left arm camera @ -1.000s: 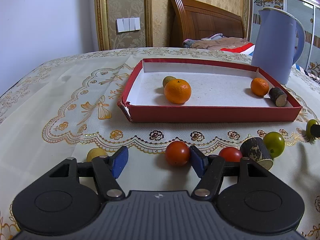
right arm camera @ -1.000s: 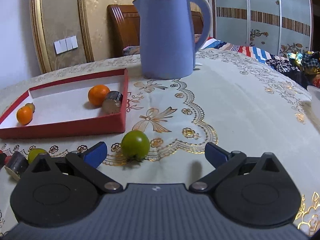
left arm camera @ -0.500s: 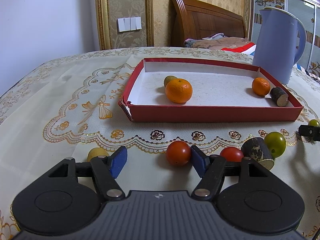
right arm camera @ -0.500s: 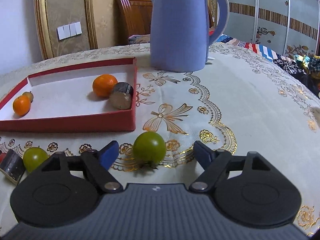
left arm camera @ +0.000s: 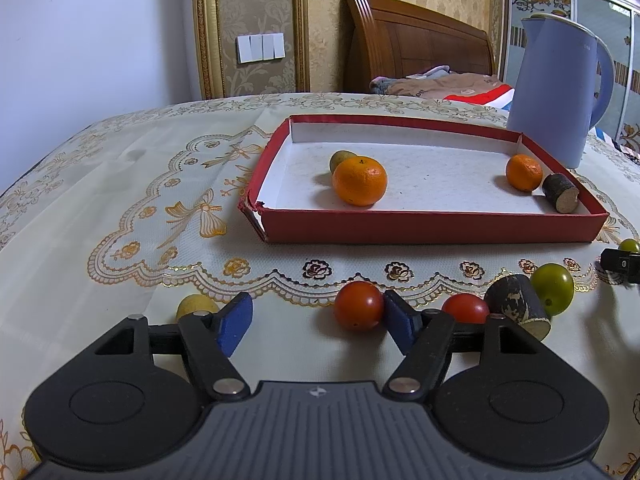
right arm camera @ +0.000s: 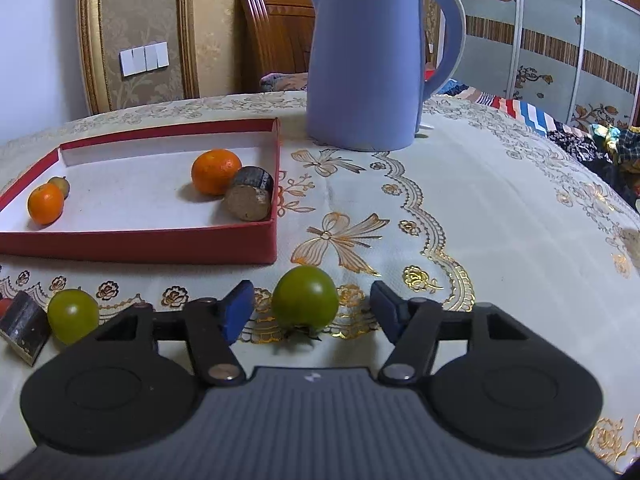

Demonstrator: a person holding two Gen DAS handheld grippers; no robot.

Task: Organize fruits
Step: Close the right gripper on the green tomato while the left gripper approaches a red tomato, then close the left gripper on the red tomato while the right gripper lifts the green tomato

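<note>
My right gripper [right arm camera: 310, 312] has just been closing its fingers; the green fruit [right arm camera: 305, 296] now sits between them on the counter [right arm camera: 500, 220], pads narrowed but not yet touching. Means pickup is near, then the red tray [right arm camera: 160, 247]. Left gripper [left arm camera: 316, 318] has eased slightly wider, right finger beside the red tomato [left arm camera: 358, 305], gripping nothing. Both hands tilted down toward the cloth.

Low wrist views — shared red tray [left arm camera: 436, 226]

green tomato [right arm camera: 305, 296] between closing jaws, red tray [right arm camera: 160, 246]
</note>
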